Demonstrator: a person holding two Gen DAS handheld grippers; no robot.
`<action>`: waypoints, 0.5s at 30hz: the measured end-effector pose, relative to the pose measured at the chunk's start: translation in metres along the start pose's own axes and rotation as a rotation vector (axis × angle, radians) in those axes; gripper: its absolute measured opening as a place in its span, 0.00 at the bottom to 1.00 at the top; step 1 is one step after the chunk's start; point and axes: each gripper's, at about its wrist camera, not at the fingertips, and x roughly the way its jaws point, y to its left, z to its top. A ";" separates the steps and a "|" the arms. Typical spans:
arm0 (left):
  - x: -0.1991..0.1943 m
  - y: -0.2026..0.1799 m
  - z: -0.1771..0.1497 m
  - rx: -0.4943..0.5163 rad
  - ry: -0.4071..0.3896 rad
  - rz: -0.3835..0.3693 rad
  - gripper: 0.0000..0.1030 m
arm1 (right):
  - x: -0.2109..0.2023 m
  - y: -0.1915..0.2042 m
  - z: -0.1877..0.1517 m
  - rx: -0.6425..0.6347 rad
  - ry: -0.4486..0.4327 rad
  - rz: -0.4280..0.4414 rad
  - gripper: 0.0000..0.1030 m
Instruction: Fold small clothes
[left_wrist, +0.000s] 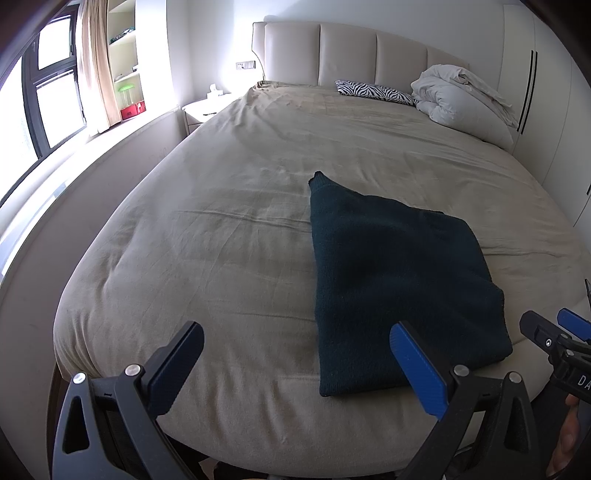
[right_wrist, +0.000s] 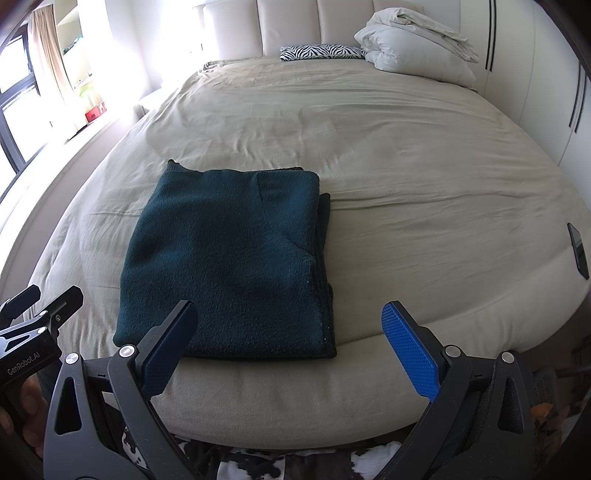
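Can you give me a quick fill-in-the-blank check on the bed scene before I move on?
1. The dark green garment lies ____ into a flat rectangle on the bed.
2. The left gripper and the right gripper both have their jaws ____.
3. The pillow near the headboard has a ____ pattern.
4. The white duvet is bundled to the ____ of that pillow.

Missing words: folded; open; zebra; right

Dark teal garment (right_wrist: 225, 258): thick fleecy knit cloth, matt, nubbly surface.
Bed cover (right_wrist: 406, 166): beige woven cloth, matt, softly creased.
Headboard (left_wrist: 347, 51): cream padded panels, smooth, faint sheen.
Right hand-held gripper (right_wrist: 288, 350): matt black plastic frame, blue textured pads, bright metal screw heads.
Left hand-held gripper (left_wrist: 295, 369): same finish.
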 end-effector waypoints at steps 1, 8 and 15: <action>0.000 0.001 0.000 0.000 0.000 0.000 1.00 | 0.000 0.000 0.000 0.000 0.000 0.001 0.99; 0.001 0.002 0.000 0.003 0.002 -0.001 1.00 | 0.000 -0.001 0.000 -0.001 0.000 0.001 0.99; 0.001 0.002 0.001 0.004 0.004 -0.002 1.00 | 0.000 0.000 0.000 0.000 0.001 0.001 0.99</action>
